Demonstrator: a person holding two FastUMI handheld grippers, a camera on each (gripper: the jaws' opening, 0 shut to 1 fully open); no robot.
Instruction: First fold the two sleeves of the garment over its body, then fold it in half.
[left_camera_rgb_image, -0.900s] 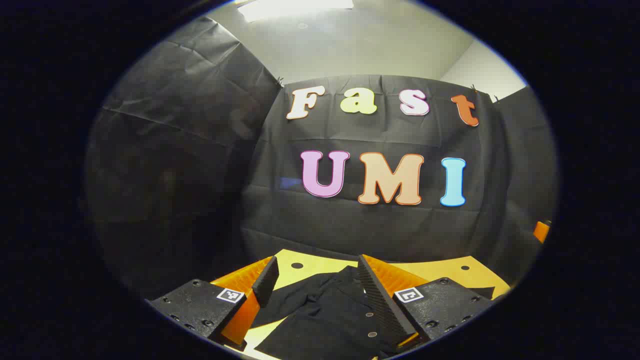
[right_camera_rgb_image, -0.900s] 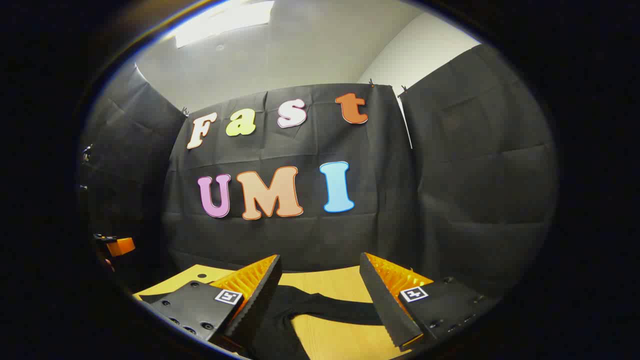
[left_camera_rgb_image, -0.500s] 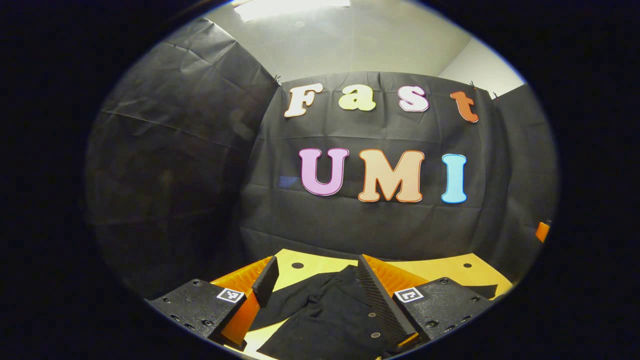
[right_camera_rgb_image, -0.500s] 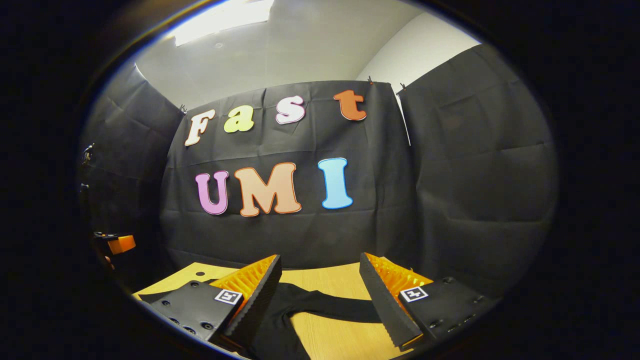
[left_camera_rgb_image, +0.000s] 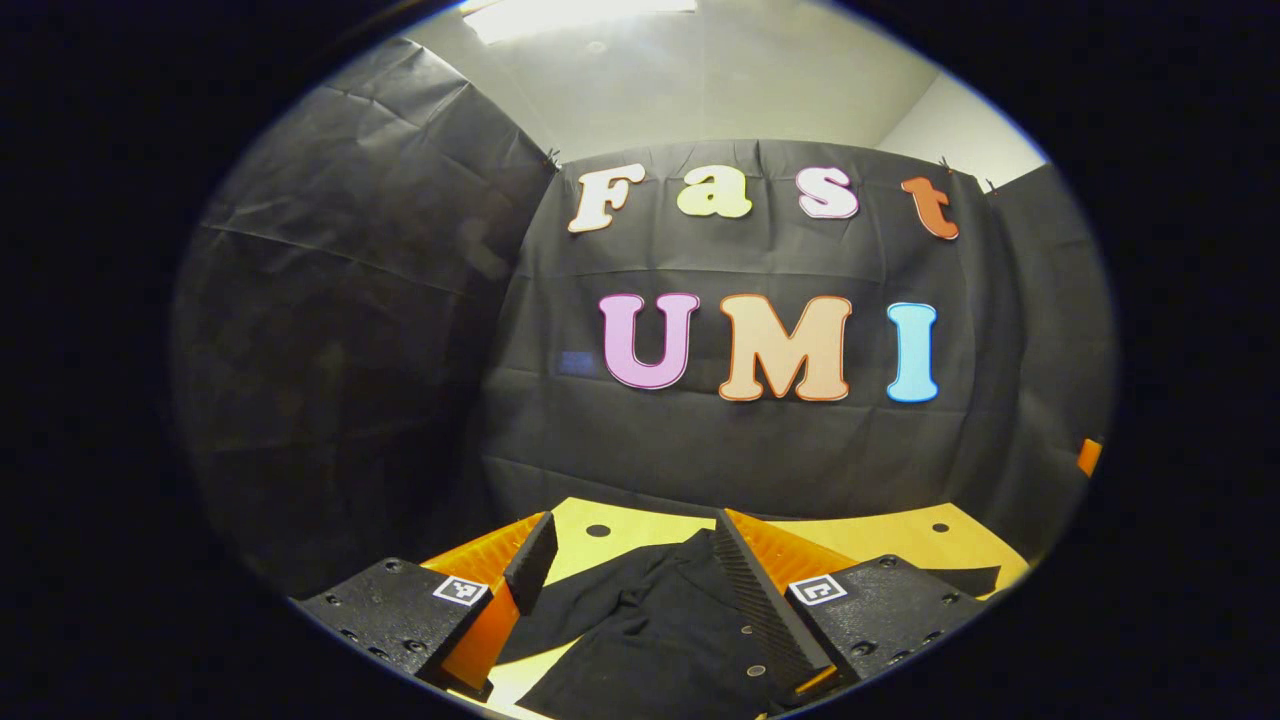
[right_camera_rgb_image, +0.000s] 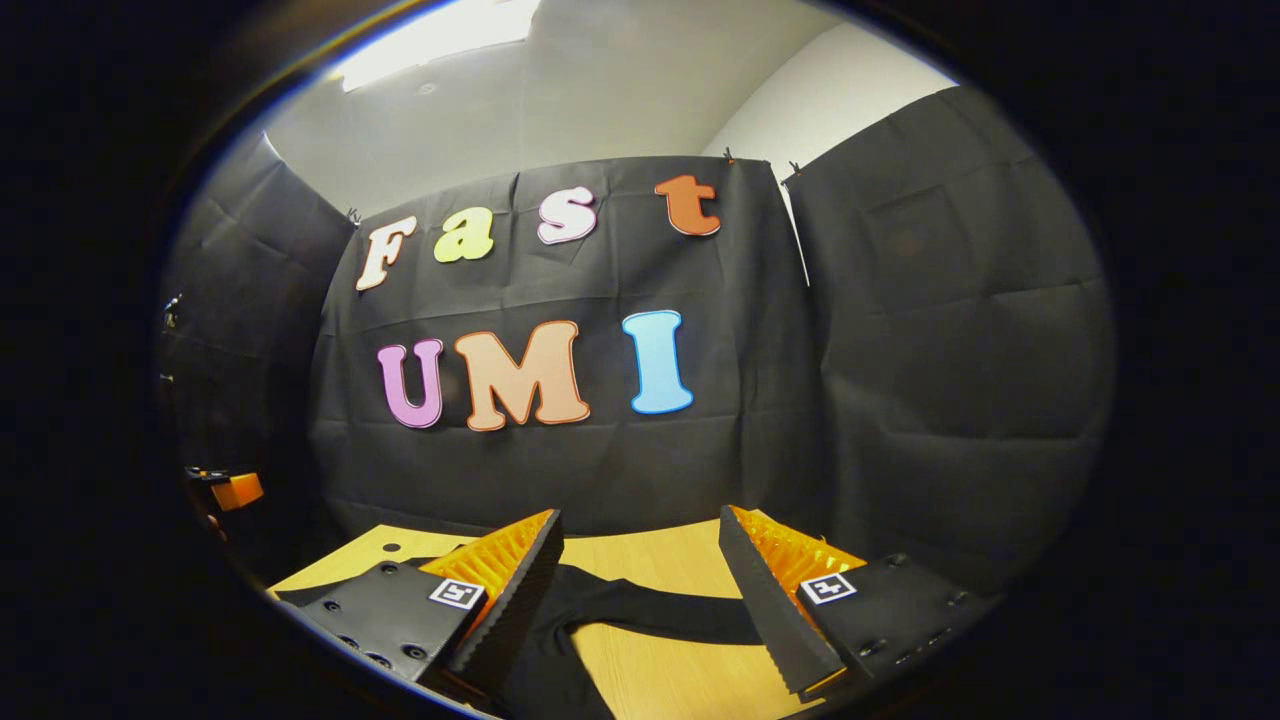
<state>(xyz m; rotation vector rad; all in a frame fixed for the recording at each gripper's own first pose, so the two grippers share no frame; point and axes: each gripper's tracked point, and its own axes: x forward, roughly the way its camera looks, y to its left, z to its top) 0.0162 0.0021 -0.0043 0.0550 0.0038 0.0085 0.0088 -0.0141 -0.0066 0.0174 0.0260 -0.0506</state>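
A black button-front garment lies spread on the yellow wooden table. In the left gripper view my left gripper hangs open above the garment's upper part, with nothing between its fingers. One black sleeve stretches to the right across the table in the right gripper view. My right gripper is open above that sleeve and holds nothing. The other gripper shows small at the far left of that view.
Black cloth walls close the booth behind and at both sides of the table. The table top has small round holes near its far edge. Bare wood lies in front of the sleeve.
Both views have tilted down slightly, so a little more of the table and the garment shows. The two grippers have stayed open and the garment has not moved.
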